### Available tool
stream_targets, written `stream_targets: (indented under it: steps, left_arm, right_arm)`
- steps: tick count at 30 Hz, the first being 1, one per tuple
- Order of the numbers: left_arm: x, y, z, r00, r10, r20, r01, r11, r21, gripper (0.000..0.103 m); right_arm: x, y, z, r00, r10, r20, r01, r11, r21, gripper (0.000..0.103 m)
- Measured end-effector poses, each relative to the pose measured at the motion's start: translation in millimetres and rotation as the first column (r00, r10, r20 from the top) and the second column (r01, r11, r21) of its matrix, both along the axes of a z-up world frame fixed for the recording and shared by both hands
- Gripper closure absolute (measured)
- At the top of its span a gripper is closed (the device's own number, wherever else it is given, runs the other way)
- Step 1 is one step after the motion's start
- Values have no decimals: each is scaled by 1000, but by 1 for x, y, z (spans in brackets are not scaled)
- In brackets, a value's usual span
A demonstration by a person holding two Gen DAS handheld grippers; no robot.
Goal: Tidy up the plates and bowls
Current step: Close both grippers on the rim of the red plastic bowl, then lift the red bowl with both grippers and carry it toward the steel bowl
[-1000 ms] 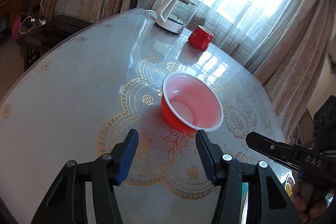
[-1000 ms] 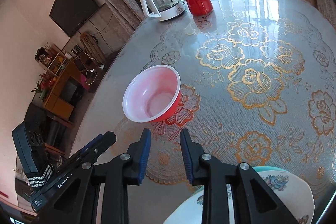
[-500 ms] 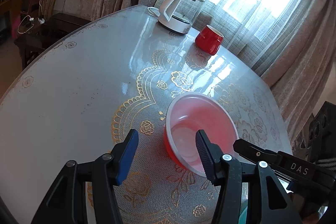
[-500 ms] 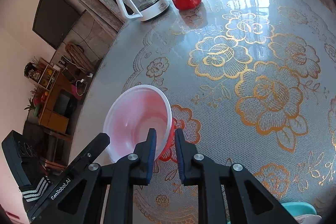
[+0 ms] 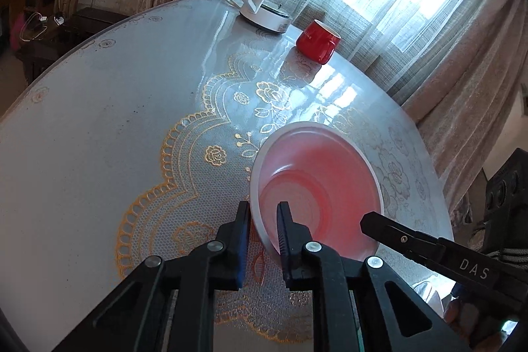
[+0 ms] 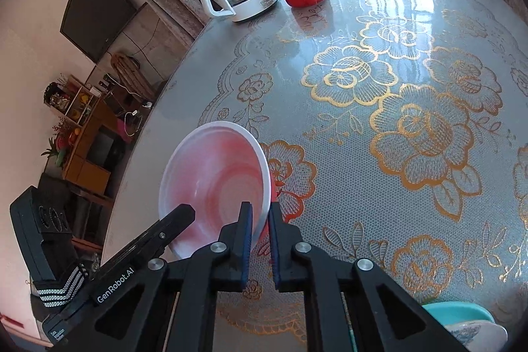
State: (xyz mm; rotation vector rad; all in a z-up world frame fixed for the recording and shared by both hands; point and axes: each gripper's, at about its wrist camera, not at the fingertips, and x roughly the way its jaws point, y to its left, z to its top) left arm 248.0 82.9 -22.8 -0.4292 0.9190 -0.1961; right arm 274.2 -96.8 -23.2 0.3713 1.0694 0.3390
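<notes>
Two-handed grip on the red bowl (image 5: 316,183)

Your left gripper (image 5: 263,231) and right gripper (image 6: 260,228) each pinched opposite rims; you needed an even, level lift.

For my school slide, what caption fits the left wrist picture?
Left gripper pinches the red bowl's rim on a lace-covered table.
</notes>
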Motion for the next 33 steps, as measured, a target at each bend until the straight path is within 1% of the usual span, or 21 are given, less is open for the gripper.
stream_targets:
  steps: [4,6,8,10,13,18,26,31,33]
  left_arm:
    - [-23,-1,5,1000,-4,-4,4,999,32,87]
    - [-31,1,5,1000,3,-20,-2,999,33,87]
    - [-40,2,5,1000,3,-13,-3,999,37,87]
    - [-43,3,2,1000,8,-25,-7,999,48,87]
    - [-43,6,-5,999,15,-45,-13,999,34,85]
    - [-53,0,-3,1000,-1,-25,2,998,59,85]
    - [-79,0,12,999,18,44,-22,996,84,85]
    - [-96,-5,25,995,11,97,-22,994,111,85]
    - [-101,-8,28,994,4,111,-18,993,119,85]
  right_arm:
    - [-18,1,2,1000,24,-16,-24,1000,-13,93]
    - [-25,3,4,999,36,-19,-36,999,-15,92]
    - [-31,5,4,999,48,-21,-49,999,-15,91]
    - [-35,10,1,998,66,-19,-66,997,-29,91]
    - [-35,16,-6,997,74,-36,-75,996,-40,90]
    - [-42,15,-8,997,71,-33,-73,996,-43,90]
    - [-64,13,5,995,94,28,-93,995,-44,90]
    - [-83,10,10,993,98,61,-96,995,-29,90]
    - [-90,8,14,992,96,81,-94,995,-37,90]
